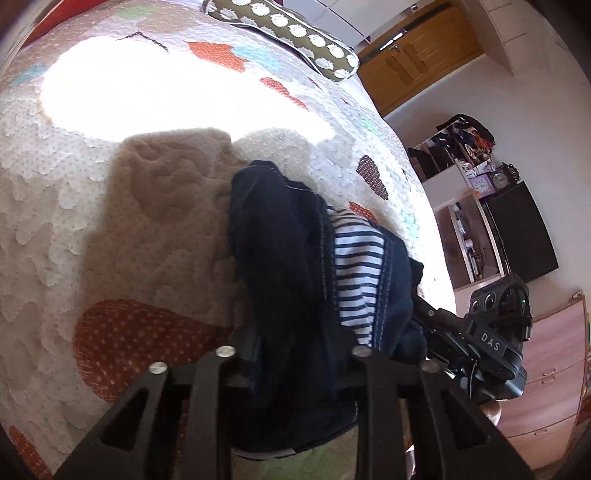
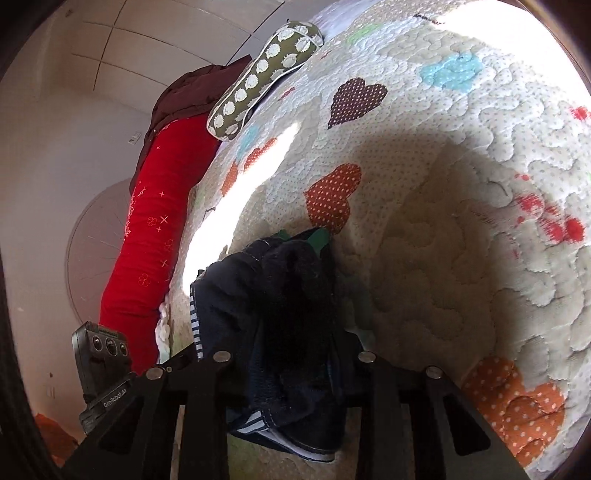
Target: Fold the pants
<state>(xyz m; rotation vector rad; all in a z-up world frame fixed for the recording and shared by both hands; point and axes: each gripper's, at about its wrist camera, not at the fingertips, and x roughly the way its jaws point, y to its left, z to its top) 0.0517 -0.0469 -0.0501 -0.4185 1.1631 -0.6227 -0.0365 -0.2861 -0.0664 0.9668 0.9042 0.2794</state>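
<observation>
The pants (image 1: 291, 266) are dark navy with a blue-and-white striped lining (image 1: 356, 269). They hang bunched above the quilted bedspread (image 1: 110, 221). My left gripper (image 1: 295, 369) is shut on one part of the cloth, which drapes over its jaws. My right gripper (image 2: 291, 373) is shut on another part of the same pants (image 2: 280, 306), which hide its fingertips. The right gripper's body (image 1: 495, 343) shows at the right of the left wrist view, close beside the pants. The left gripper's camera body (image 2: 101, 354) shows at the lower left of the right wrist view.
The bedspread (image 2: 443, 221) has heart patches and a bright sun patch. A green pillow with white dots (image 1: 295, 33) and a red bolster (image 2: 147, 236) lie at the bed's far side. Wooden drawers (image 1: 546, 387), a black screen (image 1: 521, 229) and cluttered shelves stand beyond the bed's edge.
</observation>
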